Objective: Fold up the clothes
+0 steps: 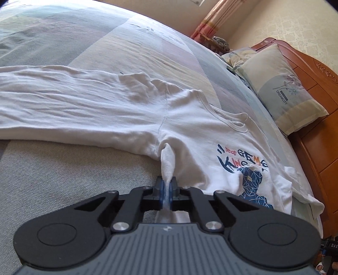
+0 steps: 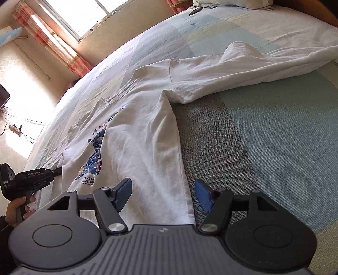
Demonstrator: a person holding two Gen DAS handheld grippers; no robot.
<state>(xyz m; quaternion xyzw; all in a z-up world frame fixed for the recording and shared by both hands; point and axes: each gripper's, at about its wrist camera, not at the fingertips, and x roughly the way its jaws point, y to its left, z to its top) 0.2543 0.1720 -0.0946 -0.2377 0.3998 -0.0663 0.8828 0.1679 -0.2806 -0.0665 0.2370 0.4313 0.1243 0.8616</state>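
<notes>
Here a white long-sleeved shirt [image 1: 131, 110] lies spread face up on a bed [image 1: 63, 173] covered with a sheet of pale green, grey and yellow blocks. In the left wrist view the left gripper [image 1: 168, 190] has its jaws pressed together on a pinched ridge of the shirt's fabric, at the side seam just below where one sleeve [image 1: 52, 99] joins the body; the cloth rises in a narrow peak from the bed surface into the blue pads [image 1: 162, 191]. That sleeve stretches away to the left of the view, wrinkled and flat on the sheet. The ribbed neckline [image 1: 230, 118] sits beyond the pinch, and a blue geometric print with lettering [image 1: 245, 169] covers the chest to the right. A pillow [image 1: 281, 88] leans against a reddish wooden headboard [image 1: 312, 84] at the far right, with a pink striped curtain [image 1: 213, 19] in the corner behind. In the right wrist view the right gripper [image 2: 162, 194] has its jaws spread wide apart, holding nothing, one finger on each side of the shirt's side edge near the hem [image 2: 186, 211]; whether the fingers touch the cloth I cannot tell. At the left edge of this view a person's hand [image 2: 15, 209] holds the other gripper's handle, its tip reaching the far side of the shirt. A bright window [image 2: 84, 14] and a power strip on the floor [image 2: 15, 128] lie beyond the bed.
</notes>
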